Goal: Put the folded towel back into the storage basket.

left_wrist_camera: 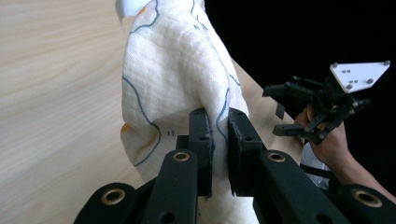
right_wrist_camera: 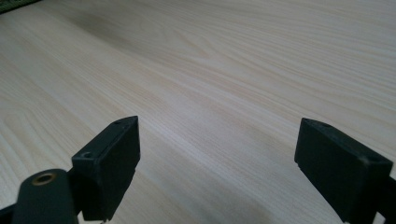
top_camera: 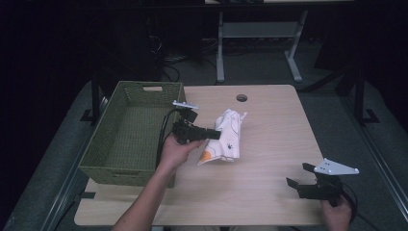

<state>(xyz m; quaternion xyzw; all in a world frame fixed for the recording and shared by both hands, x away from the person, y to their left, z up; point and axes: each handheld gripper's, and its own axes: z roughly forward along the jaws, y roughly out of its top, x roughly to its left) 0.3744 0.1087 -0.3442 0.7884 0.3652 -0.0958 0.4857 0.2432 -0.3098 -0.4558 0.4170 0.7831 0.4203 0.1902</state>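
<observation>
Beside the basket point(top_camera: 130, 130), left hand-held gripper point(left_wrist_camera: 218, 128) pinches unlabelled white cloth point(left_wrist_camera: 173, 74); right hand-held gripper point(right_wrist_camera: 217, 158) gapes wide.

No text, label, brand name or number can be read anywhere in the pictures. The white cloth point(left_wrist_camera: 173, 79) pinched in the left tool point(left_wrist_camera: 219, 140) carries only printed marks: thin blue-grey curving lines, an orange patch at its lower edge, and, just beside the tool's tips, two short dark strokes that form no legible letter. In the high view the cloth point(top_camera: 230, 137) shows a small dark blot, too small to make out.
</observation>
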